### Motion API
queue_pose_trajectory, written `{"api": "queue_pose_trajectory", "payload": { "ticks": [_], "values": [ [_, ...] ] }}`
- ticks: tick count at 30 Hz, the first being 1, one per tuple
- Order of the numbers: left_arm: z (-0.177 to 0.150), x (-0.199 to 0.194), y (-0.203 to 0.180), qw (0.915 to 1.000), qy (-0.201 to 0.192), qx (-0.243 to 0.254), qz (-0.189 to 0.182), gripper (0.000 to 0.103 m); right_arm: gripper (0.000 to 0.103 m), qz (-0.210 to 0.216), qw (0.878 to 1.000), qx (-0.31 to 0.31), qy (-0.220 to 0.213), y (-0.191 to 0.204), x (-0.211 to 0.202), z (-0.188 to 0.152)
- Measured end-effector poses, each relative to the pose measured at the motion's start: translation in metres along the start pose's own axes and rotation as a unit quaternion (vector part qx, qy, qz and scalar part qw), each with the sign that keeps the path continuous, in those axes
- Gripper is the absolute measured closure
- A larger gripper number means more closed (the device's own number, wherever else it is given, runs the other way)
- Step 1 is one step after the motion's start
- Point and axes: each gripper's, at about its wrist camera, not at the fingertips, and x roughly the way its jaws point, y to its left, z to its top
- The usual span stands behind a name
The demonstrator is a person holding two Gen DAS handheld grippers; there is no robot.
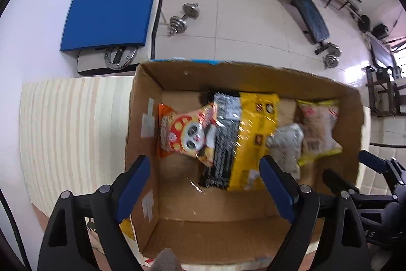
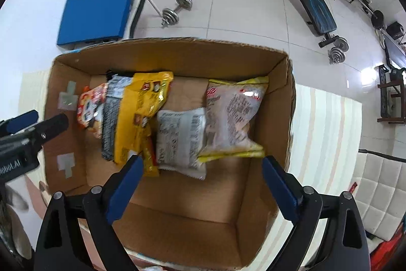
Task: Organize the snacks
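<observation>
While both claws — left gripper [image 1: 205, 184], right gripper [image 2: 200, 184] — hang wide, empty above cardboard box [image 2: 162, 55]: lift clear, leave 5 packets undisturbed.

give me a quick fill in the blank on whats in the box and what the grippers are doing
1. The snack packets lie inside a ____ box.
2. The packet with the panda face lies at the box's ____ end.
3. Both grippers, left gripper and right gripper, hold ____.
4. On the floor beyond the box lies a metal ____.

Missing words: cardboard; left; nothing; dumbbell
</observation>
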Motion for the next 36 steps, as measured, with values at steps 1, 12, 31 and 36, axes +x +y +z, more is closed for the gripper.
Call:
{"api": "queue_pose_trajectory", "payload": {
  "ticks": [1, 12, 31, 36],
  "values": [
    [-0.006, -0.005, -0.001, 1.0, -0.004, 0.002, -0.003, 0.015, 0.007, 0.007, 1.0, 0.0, -0.003, 0.001, -0.003, -0.005],
    [-0.121, -0.063, -0.004, 0.9975, -0.062, 0.021, -0.027, 0.015, 0.007, 0.09, 0.995, 0.028, -0.04, 0.001, -0.051, -0.122],
    [-0.315, 0.077, -0.016, 0.9829, 0.148, 0.074, -0.081, 0.015, 0.007, 0.097, 0.983, 0.135, 0.083, -0.055, 0.067, -0.307],
    [-0.333, 0.114, -0.032, 0.9738, 0.188, 0.088, -0.093, 0.015, 0.007, 0.094, 0.981, 0.142, 0.096, -0.059, 0.087, -0.32]
  ]
}}
